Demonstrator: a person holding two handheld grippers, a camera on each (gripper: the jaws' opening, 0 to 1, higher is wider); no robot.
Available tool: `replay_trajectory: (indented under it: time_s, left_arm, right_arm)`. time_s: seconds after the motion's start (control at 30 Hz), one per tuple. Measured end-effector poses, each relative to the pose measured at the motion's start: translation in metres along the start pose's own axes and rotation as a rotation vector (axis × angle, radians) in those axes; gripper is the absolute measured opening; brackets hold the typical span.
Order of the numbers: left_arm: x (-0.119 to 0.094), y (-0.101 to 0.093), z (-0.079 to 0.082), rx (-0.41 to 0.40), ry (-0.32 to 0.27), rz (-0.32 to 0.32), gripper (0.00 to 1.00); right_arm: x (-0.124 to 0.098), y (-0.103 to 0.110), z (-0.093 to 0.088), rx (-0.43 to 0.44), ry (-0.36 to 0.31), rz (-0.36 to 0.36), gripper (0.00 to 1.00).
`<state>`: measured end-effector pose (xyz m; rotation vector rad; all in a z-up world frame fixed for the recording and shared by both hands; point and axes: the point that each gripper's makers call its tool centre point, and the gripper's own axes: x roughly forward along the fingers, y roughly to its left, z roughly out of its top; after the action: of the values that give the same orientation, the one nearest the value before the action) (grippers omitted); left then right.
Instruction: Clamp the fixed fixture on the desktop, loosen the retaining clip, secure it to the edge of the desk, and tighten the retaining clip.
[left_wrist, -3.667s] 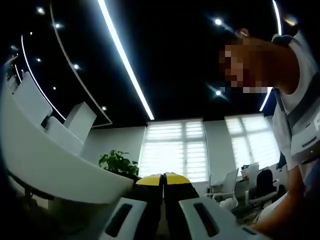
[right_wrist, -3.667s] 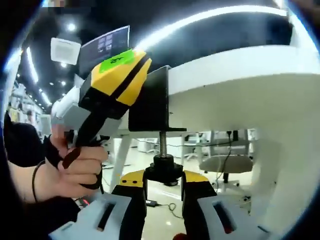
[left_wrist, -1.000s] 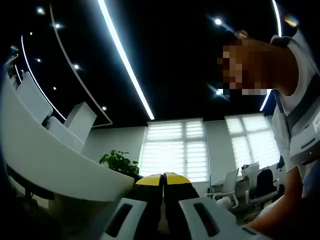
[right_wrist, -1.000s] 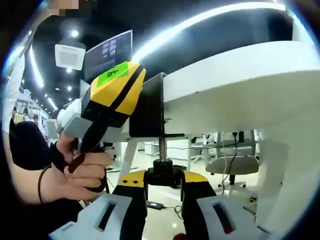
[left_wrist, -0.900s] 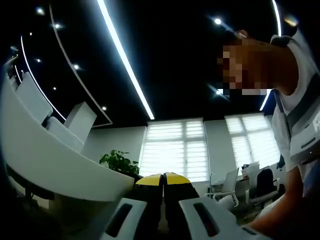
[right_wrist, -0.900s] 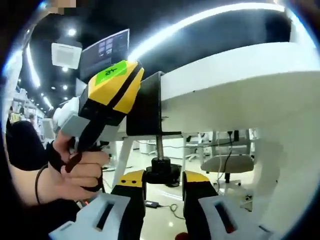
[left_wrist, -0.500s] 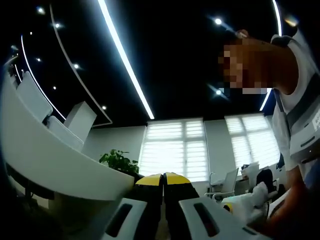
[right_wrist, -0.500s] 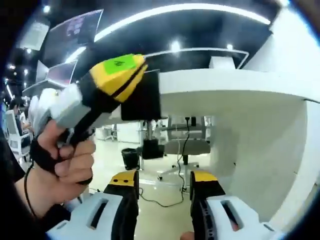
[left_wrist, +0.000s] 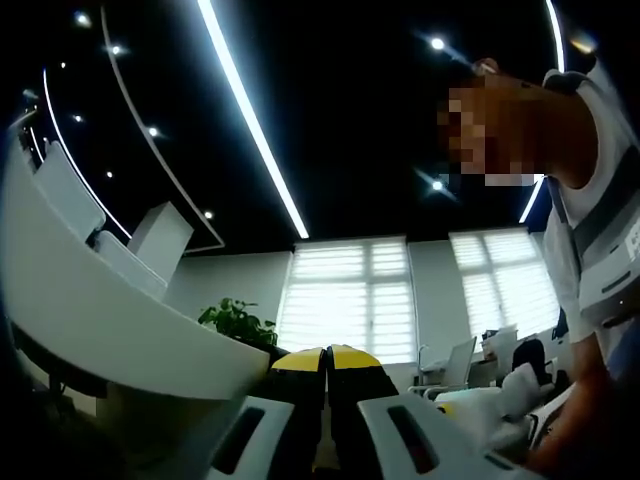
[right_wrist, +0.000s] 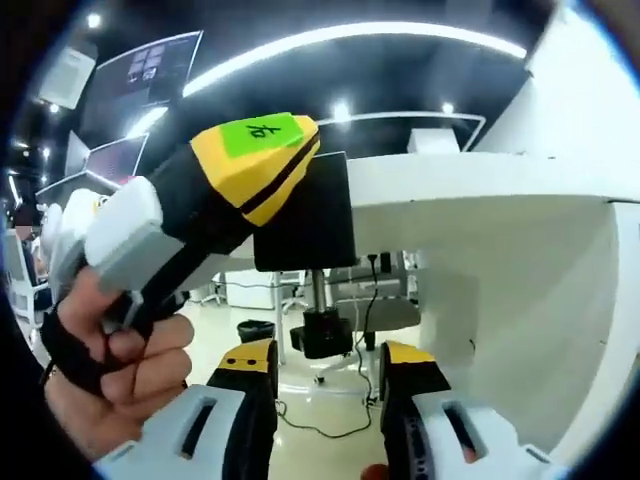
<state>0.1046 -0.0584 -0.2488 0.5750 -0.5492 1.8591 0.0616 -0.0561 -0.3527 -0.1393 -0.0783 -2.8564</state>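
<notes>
Left gripper (right_wrist: 262, 160) pinches the black fixture (right_wrist: 305, 213) at the desk (right_wrist: 480, 210) edge; right gripper (right_wrist: 325, 368) hangs open just below it.

Seen from the right gripper view, the left gripper's yellow-and-black jaws are closed on the fixture's black plate, which sits against the edge of the white desk; a hand (right_wrist: 115, 375) grips that gripper's handle; under the plate a threaded screw runs down to a black knob (right_wrist: 322, 333); the right gripper's yellow-tipped jaws stand apart on either side of the knob, holding nothing, and whether they touch it I cannot tell; in the left gripper view its own jaws (left_wrist: 325, 362) meet tip to tip, pointing toward bright windows (left_wrist: 350, 295), with a potted plant (left_wrist: 238, 325) beside the desk's curved white rim (left_wrist: 110, 330).
</notes>
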Motion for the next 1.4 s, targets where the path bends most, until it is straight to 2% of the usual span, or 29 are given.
replay_trajectory:
  time_s: [0.27, 0.5, 0.6, 0.67, 0.7, 0.8, 0.87, 0.97, 1.0, 1.07, 1.2, 1.3, 1.4]
  left_arm:
    - [0.000, 0.000, 0.000, 0.000, 0.000, 0.001, 0.02]
    - [0.000, 0.000, 0.000, 0.000, 0.000, 0.001, 0.02]
    - [0.000, 0.000, 0.000, 0.001, 0.000, 0.001, 0.02]
    - [0.000, 0.000, 0.000, 0.001, 0.001, 0.001, 0.02]
    - [0.000, 0.000, 0.000, 0.002, 0.001, 0.002, 0.02]
    - [0.000, 0.000, 0.000, -0.001, 0.002, 0.001, 0.02]
    - [0.000, 0.000, 0.000, -0.001, 0.002, 0.000, 0.02]
    - [0.000, 0.000, 0.000, 0.000, 0.003, -0.001, 0.02]
    - [0.000, 0.000, 0.000, 0.002, 0.002, -0.001, 0.02]
    - [-0.001, -0.001, 0.000, 0.001, 0.000, -0.001, 0.02]
    - [-0.001, -0.001, 0.000, -0.003, -0.003, -0.003, 0.02]
    - [-0.001, -0.001, 0.000, -0.002, -0.001, -0.003, 0.02]
    - [-0.001, -0.001, 0.000, 0.002, -0.001, 0.000, 0.02]
  right_arm:
    - [0.014, 0.003, -0.002, -0.009, 0.004, 0.012, 0.28]
    - [0.011, 0.004, -0.001, -0.022, -0.011, 0.060, 0.27]
    - [0.013, 0.008, -0.002, 0.001, -0.027, 0.146, 0.26]
    - [0.013, 0.008, -0.002, 0.002, -0.029, 0.157, 0.26]
    - [0.014, 0.010, -0.002, 0.011, -0.046, 0.249, 0.26]
    - [0.014, 0.012, -0.002, 0.010, -0.064, 0.324, 0.26]
    - [0.014, 0.014, -0.003, 0.036, -0.061, 0.395, 0.26]
    - [0.016, 0.016, -0.004, 0.024, -0.055, 0.452, 0.26]
    - [0.015, 0.020, -0.005, 0.043, -0.040, 0.496, 0.26]
    - [0.016, 0.018, -0.005, 0.042, -0.025, 0.525, 0.26]
    - [0.015, 0.019, -0.005, 0.029, -0.022, 0.530, 0.27]
    - [0.013, 0.019, -0.005, 0.033, -0.031, 0.503, 0.27]
    - [0.008, 0.020, -0.006, 0.045, -0.020, 0.509, 0.34]
